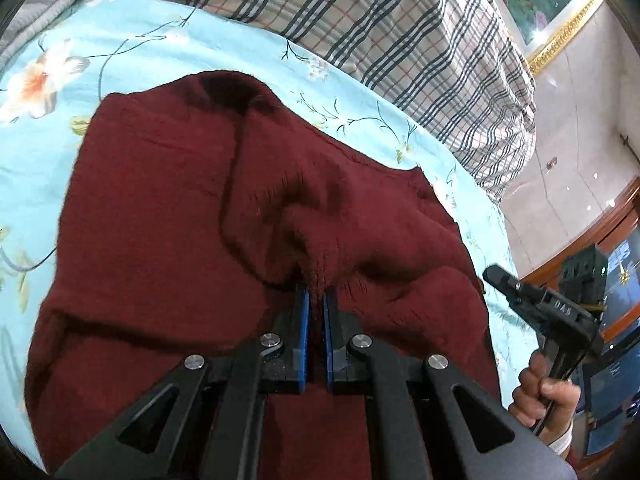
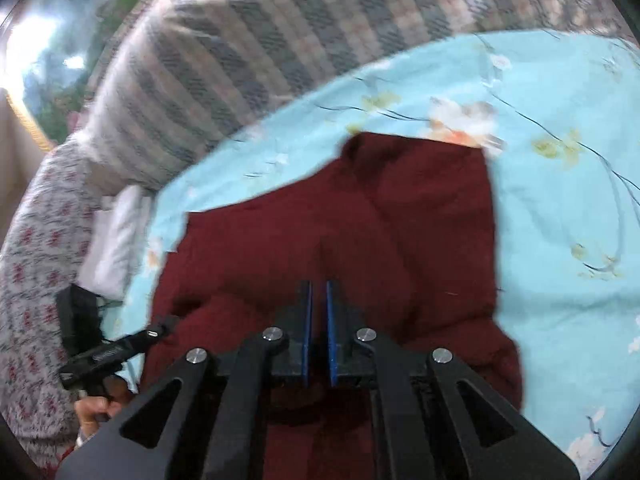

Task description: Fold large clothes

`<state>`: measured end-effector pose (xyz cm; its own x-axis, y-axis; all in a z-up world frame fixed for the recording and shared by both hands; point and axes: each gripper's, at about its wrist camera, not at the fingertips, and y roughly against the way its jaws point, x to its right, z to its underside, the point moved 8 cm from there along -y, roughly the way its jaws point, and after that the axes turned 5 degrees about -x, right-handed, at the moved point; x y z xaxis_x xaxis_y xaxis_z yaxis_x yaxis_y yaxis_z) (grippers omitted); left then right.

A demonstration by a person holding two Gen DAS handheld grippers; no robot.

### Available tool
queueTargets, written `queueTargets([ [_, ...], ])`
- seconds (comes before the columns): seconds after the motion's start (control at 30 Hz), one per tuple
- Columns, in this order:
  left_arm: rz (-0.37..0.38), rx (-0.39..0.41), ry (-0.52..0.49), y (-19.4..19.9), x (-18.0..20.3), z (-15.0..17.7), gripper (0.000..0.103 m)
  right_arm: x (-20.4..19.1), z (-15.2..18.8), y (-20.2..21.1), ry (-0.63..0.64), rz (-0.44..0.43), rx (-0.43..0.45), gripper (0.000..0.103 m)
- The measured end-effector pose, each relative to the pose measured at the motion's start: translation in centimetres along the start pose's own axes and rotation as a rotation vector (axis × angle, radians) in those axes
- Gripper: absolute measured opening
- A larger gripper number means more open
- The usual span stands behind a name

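My left gripper (image 1: 316, 292) has its blue-padded jaws clenched on a pinched-up ridge of the dark red sweater (image 1: 180, 240), the knit bunching between the pads. On my right gripper (image 2: 318, 292) the jaws stand close together with a narrow gap; that view is blurred, and I cannot tell whether any cloth sits between them.

The sweater lies spread and rumpled on the light blue floral bedsheet (image 1: 140, 40), filling the middle of both views. Beyond it a plaid blanket (image 1: 360, 8) is heaped along the far edge of the bed.

From my left wrist I see the right gripper off the sweater's edge, held in a hand (image 1: 548, 396), with a gold-framed picture (image 1: 560, 28) and tiled floor (image 1: 580, 152) past the bed. My right wrist alone shows a red-flowered quilt (image 2: 36, 264), a white pillow (image 2: 116, 240), and the left gripper's body over the sweater.
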<state>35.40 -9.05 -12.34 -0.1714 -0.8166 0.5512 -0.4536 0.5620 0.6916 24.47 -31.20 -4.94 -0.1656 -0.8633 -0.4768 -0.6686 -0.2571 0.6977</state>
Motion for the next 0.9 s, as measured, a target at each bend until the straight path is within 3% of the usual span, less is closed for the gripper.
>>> queueTargets([
  [0.13,-0.014,-0.034,0.018,-0.6,-0.8,1.5,0.005,0.7,1.9,-5.3,-0.002,0.07,-0.169,0.009],
  [0.2,-0.001,-0.041,0.036,-0.7,-1.1,1.6,0.006,1.6,2.8,-7.0,-0.029,0.083,-0.206,0.008],
  [0.43,-0.008,-0.009,0.03,2.9,-1.1,2.1,0.011,-0.5,2.7,-0.2,-0.023,0.0,-0.079,0.01],
  [0.5,-0.011,0.002,0.035,4.5,-1.3,3.0,0.023,-0.5,3.7,2.3,-0.027,-0.002,-0.058,0.015],
  [0.63,-0.049,0.016,0.063,7.5,-2.7,5.9,0.044,0.8,6.6,5.7,-0.052,0.033,-0.042,0.043],
  [0.7,-0.077,0.018,0.069,8.9,-3.5,7.5,0.061,1.9,8.8,7.6,-0.07,0.055,-0.036,0.043],
  [0.8,-0.116,0.019,0.089,11.2,-5.4,10.6,0.068,3.5,11.8,10.0,-0.107,0.089,-0.022,0.044],
  [0.9,-0.136,-0.007,0.111,12.9,-7.5,13.7,0.069,5.1,14.4,11.8,-0.151,0.118,-0.02,0.044],
])
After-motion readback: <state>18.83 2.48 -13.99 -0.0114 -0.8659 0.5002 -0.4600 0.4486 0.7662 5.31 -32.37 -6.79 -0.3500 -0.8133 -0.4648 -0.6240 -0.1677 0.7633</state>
